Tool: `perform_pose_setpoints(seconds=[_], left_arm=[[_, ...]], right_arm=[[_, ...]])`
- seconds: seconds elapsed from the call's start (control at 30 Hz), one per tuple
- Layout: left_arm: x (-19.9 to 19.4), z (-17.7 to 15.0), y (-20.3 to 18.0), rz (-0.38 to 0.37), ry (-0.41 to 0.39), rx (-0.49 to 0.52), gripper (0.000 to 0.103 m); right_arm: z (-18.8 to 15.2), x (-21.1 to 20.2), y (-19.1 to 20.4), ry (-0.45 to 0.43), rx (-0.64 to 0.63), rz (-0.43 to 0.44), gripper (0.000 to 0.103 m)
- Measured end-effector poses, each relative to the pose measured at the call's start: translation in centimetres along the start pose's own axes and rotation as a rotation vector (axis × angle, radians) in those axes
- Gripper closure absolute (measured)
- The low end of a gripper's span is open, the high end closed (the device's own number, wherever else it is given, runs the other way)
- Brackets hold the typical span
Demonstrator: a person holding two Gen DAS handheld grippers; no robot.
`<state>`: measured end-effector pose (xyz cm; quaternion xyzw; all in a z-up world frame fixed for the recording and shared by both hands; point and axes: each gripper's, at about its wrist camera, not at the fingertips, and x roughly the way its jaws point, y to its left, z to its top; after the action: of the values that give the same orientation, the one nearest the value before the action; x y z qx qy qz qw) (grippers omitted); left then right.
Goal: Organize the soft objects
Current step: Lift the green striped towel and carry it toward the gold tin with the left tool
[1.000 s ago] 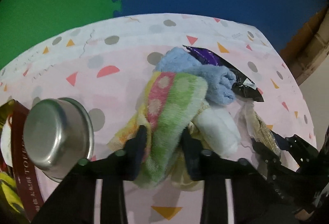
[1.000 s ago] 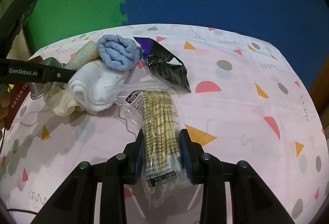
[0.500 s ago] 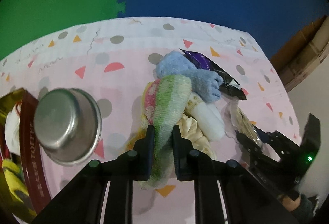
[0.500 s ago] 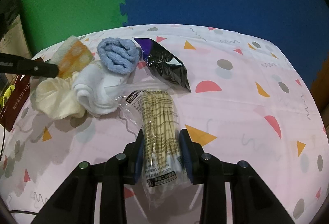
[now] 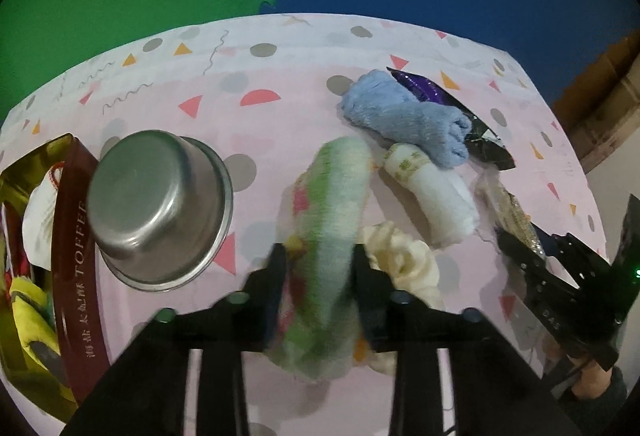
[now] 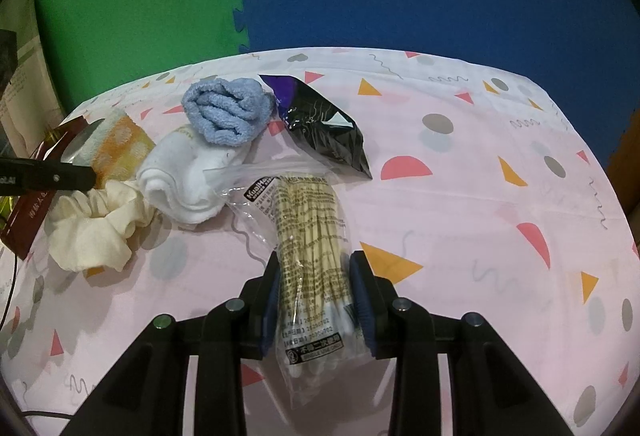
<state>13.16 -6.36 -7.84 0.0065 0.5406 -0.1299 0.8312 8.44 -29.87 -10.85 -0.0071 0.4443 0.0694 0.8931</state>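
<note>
The striped towel looks blurry between the left gripper fingers. The tin box is cut off at the picture's left edge.

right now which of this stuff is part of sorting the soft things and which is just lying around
For the job: striped towel in the left gripper, blue towel, white towel, cream scrunchie.

Lying about: steel bowl, toffee tin, black pouch, swab packet in the right gripper.

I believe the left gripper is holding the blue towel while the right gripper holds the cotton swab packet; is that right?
Not quite: the left wrist view shows the left gripper holding the green towel; the blue towel lies on the table. The right gripper does hold the swab packet.
</note>
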Motion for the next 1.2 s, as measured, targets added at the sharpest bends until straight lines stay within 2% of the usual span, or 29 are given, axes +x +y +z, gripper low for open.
perform_pose_setpoints(seconds=[0.1,0.17,0.2,0.23,0.57,0.83,0.97,1.2], left_arm=[[0.5,0.1,0.0,0.012,0.003,-0.001,0.066],[1.0,0.2,0.1,-0.001,0.019,-0.017,0.068],[1.1,0.3,0.2,-0.017,0.027,-0.024,0.081],[1.2,0.3,0.2,-0.039,0.035,-0.034,0.088],[-1.0,0.3,0.4,-0.072,0.015,-0.044,0.089],[-4.1,0.1,0.5,-0.04,-0.032,-0.036,0.089],[-5.8,0.0,1.0,-0.002,-0.056,-0.031,0.089],[-8.3,-0.6,4.0,0.047,-0.078,-0.074,0.089]], right_arm=[[0.0,0.0,0.0,0.0,0.001,0.001,0.068],[0.0,0.0,-0.1,0.0,0.001,0.002,0.068],[0.0,0.0,-0.1,0.0,0.001,0.002,0.068],[0.0,0.0,-0.1,0.0,0.001,0.002,0.068],[0.0,0.0,-0.1,0.0,0.001,0.002,0.068],[0.0,0.0,0.0,0.0,0.0,-0.001,0.068],[0.0,0.0,0.0,0.0,0.0,-0.001,0.068],[0.0,0.0,0.0,0.001,0.0,-0.001,0.068]])
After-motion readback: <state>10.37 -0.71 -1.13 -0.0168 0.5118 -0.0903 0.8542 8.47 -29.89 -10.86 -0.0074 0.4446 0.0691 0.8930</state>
